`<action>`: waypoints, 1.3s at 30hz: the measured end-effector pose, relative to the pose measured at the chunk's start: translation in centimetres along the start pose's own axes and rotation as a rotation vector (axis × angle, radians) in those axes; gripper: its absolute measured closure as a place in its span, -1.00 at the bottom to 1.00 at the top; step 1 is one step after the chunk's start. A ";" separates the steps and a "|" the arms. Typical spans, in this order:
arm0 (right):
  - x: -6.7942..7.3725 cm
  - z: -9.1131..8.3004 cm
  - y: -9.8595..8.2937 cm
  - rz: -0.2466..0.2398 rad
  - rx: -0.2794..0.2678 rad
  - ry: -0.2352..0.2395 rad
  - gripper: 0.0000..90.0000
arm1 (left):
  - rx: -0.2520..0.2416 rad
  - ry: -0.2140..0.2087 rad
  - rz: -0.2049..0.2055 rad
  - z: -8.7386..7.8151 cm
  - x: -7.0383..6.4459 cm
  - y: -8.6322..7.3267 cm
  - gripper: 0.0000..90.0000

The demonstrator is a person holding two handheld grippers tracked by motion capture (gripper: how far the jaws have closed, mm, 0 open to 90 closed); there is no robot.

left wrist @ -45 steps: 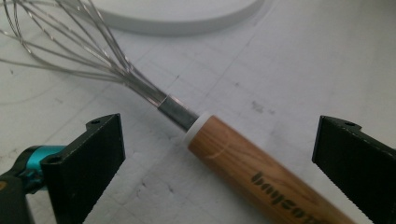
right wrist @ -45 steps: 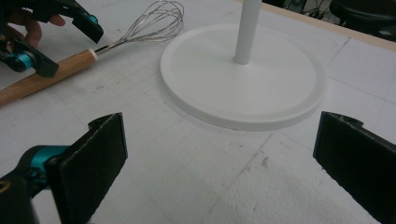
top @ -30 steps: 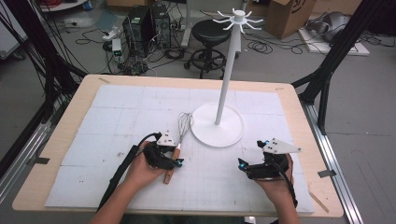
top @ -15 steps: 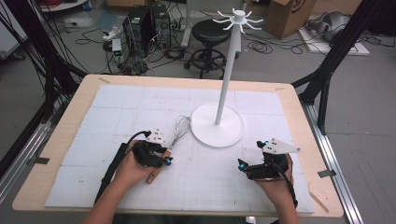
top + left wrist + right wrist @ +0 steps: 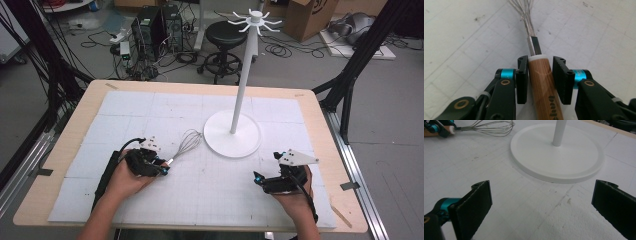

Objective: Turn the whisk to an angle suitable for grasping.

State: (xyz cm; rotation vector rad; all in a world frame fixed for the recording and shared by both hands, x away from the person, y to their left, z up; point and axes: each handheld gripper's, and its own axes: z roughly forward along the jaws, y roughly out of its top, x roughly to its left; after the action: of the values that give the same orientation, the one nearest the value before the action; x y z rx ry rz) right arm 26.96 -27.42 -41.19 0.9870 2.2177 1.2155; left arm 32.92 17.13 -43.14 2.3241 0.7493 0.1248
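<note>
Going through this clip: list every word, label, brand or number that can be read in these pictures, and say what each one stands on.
Dark lettering on the wooden whisk handle, seen in the left gripper view: cut off by the picture's lower edge and seen at an angle, too partial to read.
Dark marking on the cardboard box on the floor, in the high view: too small and blurred to read.
No other readable text; the left gripper and right gripper carry none.

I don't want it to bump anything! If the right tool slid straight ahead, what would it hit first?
Probably the round white base of the stand. The right tool points at it, with bare mat between.
</note>
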 end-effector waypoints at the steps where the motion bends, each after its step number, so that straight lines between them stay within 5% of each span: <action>1: 0.0 0.0 0.0 -0.002 0.000 0.000 -0.96 | 0.000 -0.003 -0.003 -0.2 0.2 -0.1 0.52; 9: 0.0 0.0 0.1 -0.007 0.002 0.000 -0.96 | 0.002 -0.012 0.002 -0.8 0.8 -0.7 0.57; 14: 0.0 -0.1 0.1 -0.010 -0.002 -0.001 -0.96 | -0.003 -0.116 0.056 -0.2 0.0 -0.4 0.57; 20: 0.0 -0.3 0.2 -0.016 -0.009 -0.003 -0.96 | 0.006 -0.158 0.113 0.4 -1.0 0.1 0.57; 39: -0.2 -1.1 0.4 -0.013 -0.024 -0.018 -0.96 | 0.012 -0.277 0.271 6.0 -5.7 5.8 0.57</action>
State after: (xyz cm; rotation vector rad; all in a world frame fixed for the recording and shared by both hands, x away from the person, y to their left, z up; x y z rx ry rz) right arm 26.59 -28.01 -40.27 0.9687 2.1878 1.2193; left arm 32.66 6.99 -43.42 2.3794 0.2977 -0.0822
